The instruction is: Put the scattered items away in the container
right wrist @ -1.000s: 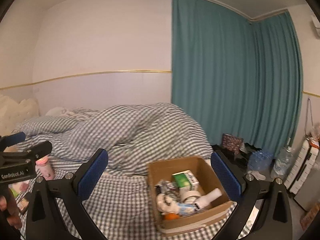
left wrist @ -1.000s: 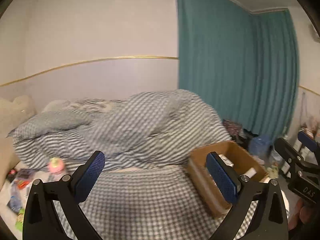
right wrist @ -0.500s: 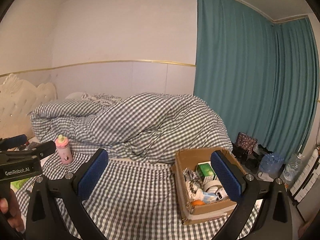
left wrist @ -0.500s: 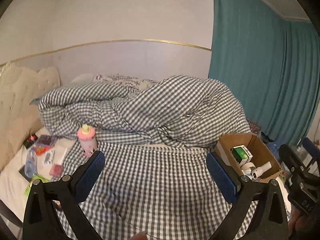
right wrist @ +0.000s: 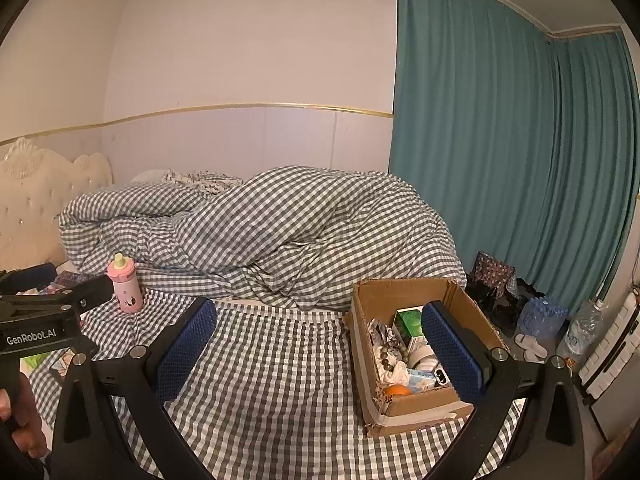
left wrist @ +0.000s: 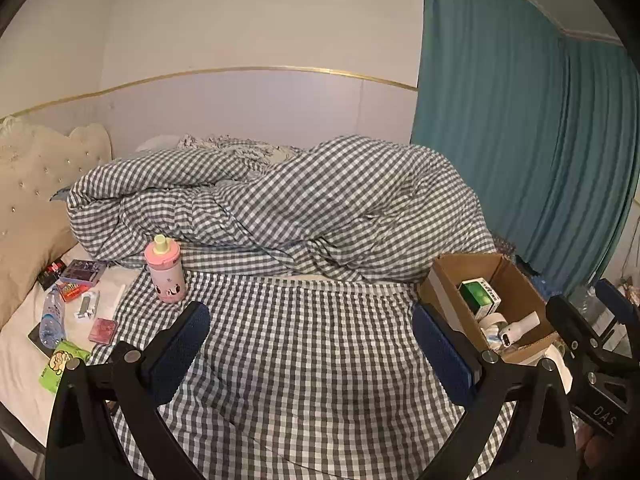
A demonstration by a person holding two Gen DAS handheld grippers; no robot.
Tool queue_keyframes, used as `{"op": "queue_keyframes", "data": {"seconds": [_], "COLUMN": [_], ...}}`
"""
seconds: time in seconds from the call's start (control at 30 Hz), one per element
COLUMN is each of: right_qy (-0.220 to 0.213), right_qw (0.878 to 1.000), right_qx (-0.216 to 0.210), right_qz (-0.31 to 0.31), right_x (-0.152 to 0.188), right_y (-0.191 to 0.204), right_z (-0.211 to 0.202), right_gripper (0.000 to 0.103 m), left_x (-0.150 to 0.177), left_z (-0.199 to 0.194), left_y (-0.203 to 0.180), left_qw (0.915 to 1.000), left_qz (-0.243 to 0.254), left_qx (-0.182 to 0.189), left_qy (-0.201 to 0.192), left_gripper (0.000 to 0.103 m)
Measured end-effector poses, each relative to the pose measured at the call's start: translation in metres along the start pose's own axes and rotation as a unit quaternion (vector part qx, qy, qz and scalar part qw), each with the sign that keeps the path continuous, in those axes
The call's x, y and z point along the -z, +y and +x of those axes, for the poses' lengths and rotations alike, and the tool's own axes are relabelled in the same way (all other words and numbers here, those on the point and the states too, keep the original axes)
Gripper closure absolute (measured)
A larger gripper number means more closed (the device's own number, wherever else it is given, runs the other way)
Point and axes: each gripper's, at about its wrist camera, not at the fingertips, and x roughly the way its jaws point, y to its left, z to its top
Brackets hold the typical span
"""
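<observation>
We hold both tools, left (left wrist: 310, 344) and right (right wrist: 318, 344), wide and empty, pink bottle (left wrist: 165, 269) ahead-left, cardboard box (right wrist: 404, 290) ahead-right for drop-offs.

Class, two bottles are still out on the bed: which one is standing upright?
The pink bottle with the pale yellow cap stands upright on the checked sheet. The clear water bottle lies on its side near the headboard.

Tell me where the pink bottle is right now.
The pink bottle stands upright on the checked bedsheet, left in both views, just in front of the bunched duvet and right of the scattered items near the headboard.
</observation>
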Motion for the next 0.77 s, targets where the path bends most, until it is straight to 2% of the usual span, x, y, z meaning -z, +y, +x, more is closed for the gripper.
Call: {"op": "queue_keyframes", "data": {"seconds": [0.33, 0.47, 0.77], "right_qy": [0.013, 0.016, 0.02], "right_qw": [1.0, 1.0, 1.0], "right_qx": [-0.003, -0.005, -0.008], "right_qz": [0.007, 0.007, 0.01], "right_x": [0.0072, 0.0081, 0.0099], "right_y": [-0.0053, -0.0057, -0.0085], "right_z": [0.0079, 0.0082, 0.0089], "right_gripper": [0.0, 0.0, 0.0], "left_x": [0.0022, 0.0038, 0.0042], "left_z": [0.0044, 0.0004, -0.0031], "left_y": [-0.0043, -0.0068, -0.0076], "left_qw": [1.0, 0.9999, 0.9997], "left_qz": [0.001, 0.007, 0.016], "left_qx": [0.001, -0.01, -0.006], "left_qy": [0.002, -0.009, -0.016], "left_gripper": [0.0, 0.0, 0.0]}}
